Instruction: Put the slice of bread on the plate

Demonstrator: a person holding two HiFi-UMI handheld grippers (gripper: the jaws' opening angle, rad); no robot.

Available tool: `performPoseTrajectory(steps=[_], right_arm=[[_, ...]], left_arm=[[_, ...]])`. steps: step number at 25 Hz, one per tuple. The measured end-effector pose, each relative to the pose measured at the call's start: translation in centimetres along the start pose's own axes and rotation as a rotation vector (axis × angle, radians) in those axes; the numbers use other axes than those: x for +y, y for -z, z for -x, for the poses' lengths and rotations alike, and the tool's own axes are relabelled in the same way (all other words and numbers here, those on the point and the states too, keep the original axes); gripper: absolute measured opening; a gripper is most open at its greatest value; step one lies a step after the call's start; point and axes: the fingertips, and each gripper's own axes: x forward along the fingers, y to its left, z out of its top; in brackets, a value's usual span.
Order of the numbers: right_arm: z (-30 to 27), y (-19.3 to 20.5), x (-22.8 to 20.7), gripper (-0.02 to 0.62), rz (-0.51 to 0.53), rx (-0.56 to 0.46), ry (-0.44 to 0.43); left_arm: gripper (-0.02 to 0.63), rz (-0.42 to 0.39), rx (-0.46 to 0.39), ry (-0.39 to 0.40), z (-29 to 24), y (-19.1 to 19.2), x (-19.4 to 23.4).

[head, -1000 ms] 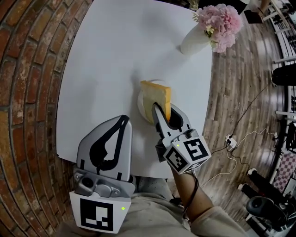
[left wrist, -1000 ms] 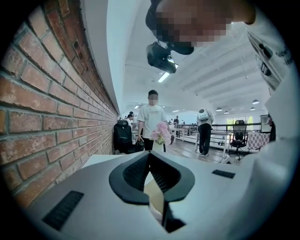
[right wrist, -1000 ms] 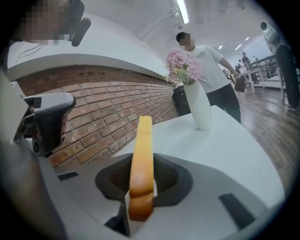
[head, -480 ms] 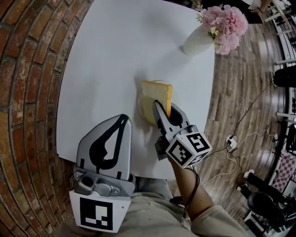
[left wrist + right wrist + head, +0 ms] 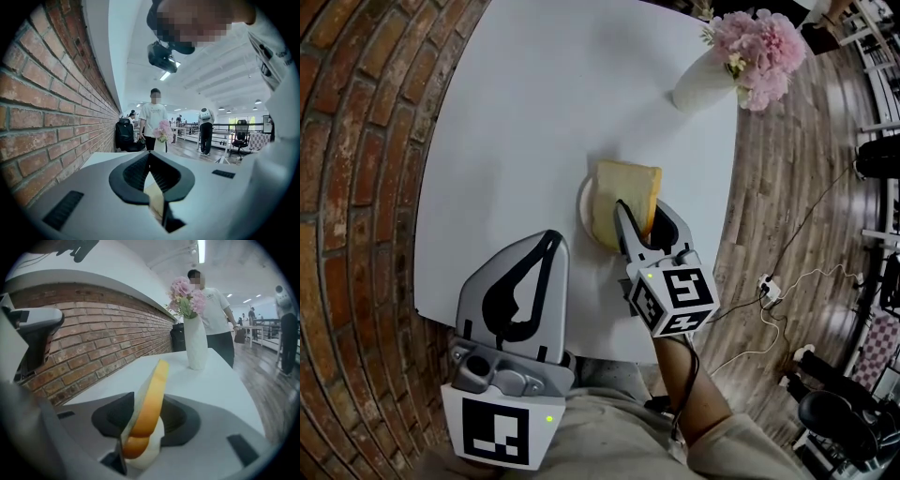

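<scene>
A slice of bread (image 5: 625, 190) with a golden crust leans tilted over a small white plate (image 5: 584, 212) in the middle of the white table. My right gripper (image 5: 643, 216) reaches over the plate from the near side. The bread (image 5: 151, 397) stands on edge between its jaws, which have just been opening; gaps show on both sides and the pads do not press it. The plate (image 5: 152, 453) shows white under the slice. My left gripper (image 5: 551, 242) hangs at the table's near edge, shut and empty, its tips (image 5: 149, 154) meeting.
A white vase (image 5: 698, 84) of pink flowers (image 5: 757, 42) stands at the table's far right corner. Brick paving (image 5: 356, 187) lies left of the table, wood flooring with cables (image 5: 778, 281) to its right. People stand in the background of both gripper views.
The right gripper has sunk a little toward the plate with the bread. Its jaws have spread apart, and the slice now leans lower over the plate. The left gripper has not moved.
</scene>
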Motion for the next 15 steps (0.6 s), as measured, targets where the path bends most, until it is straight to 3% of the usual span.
performPoseTrajectory(steps=[3,6,12,15], right_arm=[[0.0,0.2,-0.4,0.181,0.031,0.019,0.038],[-0.3,1.0,-0.4,0.302,0.066,0.062,0.051],[-0.5,2.4,-0.9,0.348,0.104,0.135,0.094],[-0.6,2.9,-1.0,0.41,0.108,0.159,0.102]], left_arm=[[0.01,0.002,-0.001,-0.001,0.1,0.0,0.0],[0.01,0.005,-0.002,-0.001,0.2,0.0,0.0],[0.01,0.007,0.001,-0.002,0.2,0.1,0.0],[0.01,0.007,0.004,-0.003,0.2,0.2,0.0]])
